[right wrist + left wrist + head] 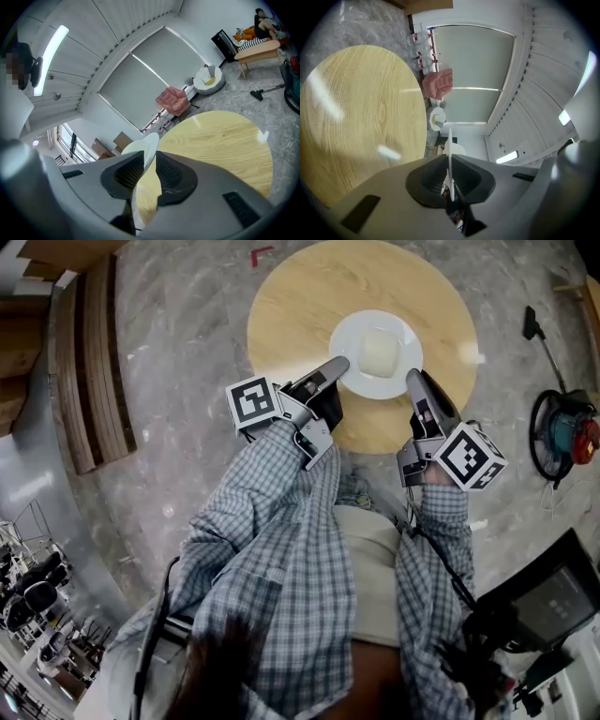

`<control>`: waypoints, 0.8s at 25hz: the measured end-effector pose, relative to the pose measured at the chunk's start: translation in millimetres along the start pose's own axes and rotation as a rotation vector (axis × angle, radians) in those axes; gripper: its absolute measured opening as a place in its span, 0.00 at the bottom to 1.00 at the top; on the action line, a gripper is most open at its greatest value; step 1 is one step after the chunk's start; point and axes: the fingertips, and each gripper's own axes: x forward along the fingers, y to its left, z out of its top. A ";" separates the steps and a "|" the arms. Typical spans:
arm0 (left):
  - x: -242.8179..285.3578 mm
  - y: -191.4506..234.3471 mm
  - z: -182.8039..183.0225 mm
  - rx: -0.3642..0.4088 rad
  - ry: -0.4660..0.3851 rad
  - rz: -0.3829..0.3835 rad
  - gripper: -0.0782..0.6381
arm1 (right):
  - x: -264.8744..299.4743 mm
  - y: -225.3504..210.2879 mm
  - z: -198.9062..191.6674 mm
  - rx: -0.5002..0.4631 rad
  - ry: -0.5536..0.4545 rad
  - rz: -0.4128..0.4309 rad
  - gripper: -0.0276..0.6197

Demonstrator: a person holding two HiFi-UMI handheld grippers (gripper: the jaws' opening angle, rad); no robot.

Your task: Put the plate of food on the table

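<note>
left claw (pixel 339 367) pinched shut on white plate (pixel 354 334) rim, right claw (pixel 413 381) pinched on opposite rim, pale food (pixel 379 351) between claws, round wooden desk (pixel 300 296) below, contact unclear

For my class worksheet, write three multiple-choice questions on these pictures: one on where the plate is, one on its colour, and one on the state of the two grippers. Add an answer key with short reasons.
1. Where is the plate relative to the round wooden table?
A. beside it
B. over its top
C. under it

2. What colour is the plate?
A. blue
B. black
C. white

3. How do the left gripper and the right gripper stand?
A. both shut on the plate's rim, on opposite sides
B. both open, clear of the plate
C. only the left one grips the plate

Answers:
1 B: the head view shows the plate inside the tabletop's outline.
2 C: its rim looks white in every view.
3 A: each gripper view shows the rim pinched between that gripper's fingers.
</note>
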 end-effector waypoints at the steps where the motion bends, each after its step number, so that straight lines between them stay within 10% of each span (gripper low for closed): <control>1: 1.3 3.5 0.6 -0.002 0.002 0.004 0.15 | 1.6 -2.8 -1.3 -0.001 0.005 -0.006 0.18; 20: 31.1 75.8 24.2 -0.011 0.039 0.135 0.15 | 46.6 -64.2 -19.1 0.023 0.111 -0.110 0.18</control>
